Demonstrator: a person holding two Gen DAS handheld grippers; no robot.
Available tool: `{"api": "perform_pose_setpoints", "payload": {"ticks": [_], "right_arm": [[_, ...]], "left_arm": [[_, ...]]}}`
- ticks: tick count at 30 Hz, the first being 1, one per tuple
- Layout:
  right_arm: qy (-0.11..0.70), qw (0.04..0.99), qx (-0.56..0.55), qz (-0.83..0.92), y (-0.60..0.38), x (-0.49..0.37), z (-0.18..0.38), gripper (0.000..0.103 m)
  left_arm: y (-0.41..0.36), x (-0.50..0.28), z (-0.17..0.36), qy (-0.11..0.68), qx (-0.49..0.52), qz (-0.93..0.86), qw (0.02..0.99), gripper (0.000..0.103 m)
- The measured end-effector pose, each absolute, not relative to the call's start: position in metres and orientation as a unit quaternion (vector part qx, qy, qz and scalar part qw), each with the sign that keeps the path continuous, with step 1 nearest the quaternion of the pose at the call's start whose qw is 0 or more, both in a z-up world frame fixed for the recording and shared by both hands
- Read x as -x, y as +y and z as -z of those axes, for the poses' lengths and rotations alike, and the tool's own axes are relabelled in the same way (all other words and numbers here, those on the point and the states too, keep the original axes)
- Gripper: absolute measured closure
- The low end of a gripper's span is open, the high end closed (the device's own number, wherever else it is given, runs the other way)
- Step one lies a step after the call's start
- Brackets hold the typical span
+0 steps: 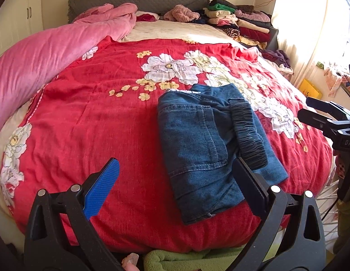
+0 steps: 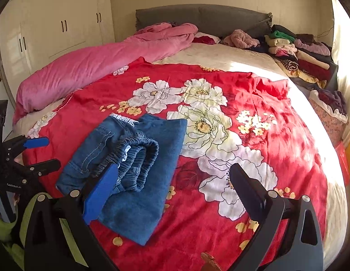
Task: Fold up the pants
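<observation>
Your folded blue denim pants with the ruched elastic waistband on top lie flat on the red flower-printed blanket, at about 1 o'clock from your left gripper. That gripper is spread wide, holding nothing. Your right gripper is likewise released, the pants at its 10 o'clock.

Home bedroom: bed with headboard, wardrobe, stacked clothes
</observation>
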State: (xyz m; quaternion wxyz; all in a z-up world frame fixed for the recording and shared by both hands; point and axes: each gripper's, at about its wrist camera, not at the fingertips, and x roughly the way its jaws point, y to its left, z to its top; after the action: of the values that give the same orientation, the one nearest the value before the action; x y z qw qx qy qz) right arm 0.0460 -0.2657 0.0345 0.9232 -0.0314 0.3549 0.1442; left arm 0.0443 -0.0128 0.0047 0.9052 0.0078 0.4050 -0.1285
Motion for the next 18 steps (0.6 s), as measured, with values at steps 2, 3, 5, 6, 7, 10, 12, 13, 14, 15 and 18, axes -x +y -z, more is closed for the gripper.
{"api": "perform_pose_setpoints", "payload": {"ticks": [2,3,5,6,7,10,12,13,14,15,18], "right_arm": [[0.362,0.921,0.029,-0.143,-0.265,-0.049,-0.029,0.005],[0.365,0.920,0.027,-0.141,-0.266,-0.051,-0.026,0.005],[0.373,0.917,0.021,-0.138,-0.266,-0.055,-0.021,0.005],[0.376,0.916,0.017,-0.137,-0.267,-0.058,-0.018,0.005],[0.380,0.915,0.013,-0.136,-0.268,-0.060,-0.015,0.005],[0.393,0.909,0.001,-0.137,-0.270,-0.067,-0.006,0.005],[0.402,0.905,-0.005,-0.137,-0.270,-0.072,0.000,0.005],[0.406,0.904,-0.007,-0.137,-0.270,-0.074,0.003,0.005],[0.409,0.902,-0.011,-0.138,-0.270,-0.076,0.005,0.005],[0.412,0.900,-0.015,-0.140,-0.270,-0.078,0.007,0.005],[0.418,0.896,-0.023,-0.150,-0.268,-0.083,0.012,0.005]], "left_arm": [[-0.013,-0.048,-0.001,0.409,-0.009,0.123,0.904,0.010],[-0.013,-0.049,0.001,0.411,-0.008,0.122,0.904,0.010],[-0.013,-0.052,0.004,0.414,-0.007,0.119,0.902,0.010],[-0.013,-0.053,0.006,0.416,-0.008,0.118,0.902,0.010],[-0.013,-0.055,0.007,0.418,-0.008,0.116,0.901,0.010],[-0.013,-0.061,0.011,0.423,-0.005,0.112,0.899,0.010],[-0.014,-0.065,0.012,0.425,-0.003,0.111,0.899,0.010],[-0.014,-0.068,0.013,0.427,-0.002,0.111,0.898,0.010],[-0.015,-0.070,0.014,0.428,-0.001,0.112,0.897,0.010],[-0.016,-0.072,0.015,0.430,0.000,0.113,0.896,0.010],[-0.018,-0.079,0.019,0.436,0.002,0.115,0.893,0.010]]}}
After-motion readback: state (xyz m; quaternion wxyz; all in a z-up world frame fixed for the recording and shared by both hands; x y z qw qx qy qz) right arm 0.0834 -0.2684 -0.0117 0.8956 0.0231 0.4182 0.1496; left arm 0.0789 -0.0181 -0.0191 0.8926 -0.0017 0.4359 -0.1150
